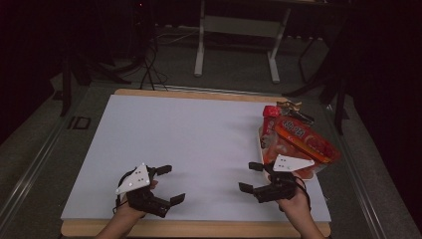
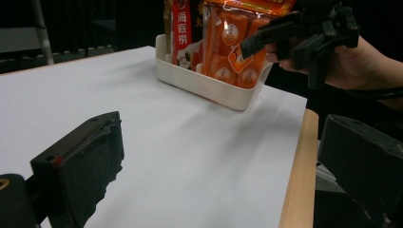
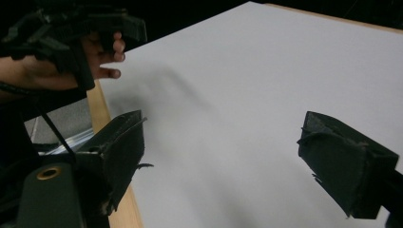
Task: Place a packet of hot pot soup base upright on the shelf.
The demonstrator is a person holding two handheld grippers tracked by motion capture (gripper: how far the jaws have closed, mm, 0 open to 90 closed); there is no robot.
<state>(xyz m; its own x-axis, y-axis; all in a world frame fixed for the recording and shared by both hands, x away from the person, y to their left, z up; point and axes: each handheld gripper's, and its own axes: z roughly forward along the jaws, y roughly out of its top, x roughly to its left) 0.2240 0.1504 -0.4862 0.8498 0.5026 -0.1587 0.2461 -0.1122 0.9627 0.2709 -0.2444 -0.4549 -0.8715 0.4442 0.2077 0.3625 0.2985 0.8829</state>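
Holding: two grippers, left gripper [image 1: 168, 184] and right gripper [image 1: 251, 177], jaws apart, empty, over near edge.
Surface: white sheet [image 1: 189, 144] on wooden table [image 1: 199, 229].
Thing: one white tub [image 2: 209, 85], far right, holding several orange snack packets [image 1: 303, 139].
Room: dark, one desk frame [image 1: 236, 30] behind.

A white rectangular plastic tub [image 1: 262, 144] holding upright orange foil snack packets [image 1: 303, 139] sits at the right edge of the white-covered wooden worktop [image 1: 199, 144], behind the right tool [image 1: 251, 178], with the left tool [image 1: 171, 184] well apart at the near left.
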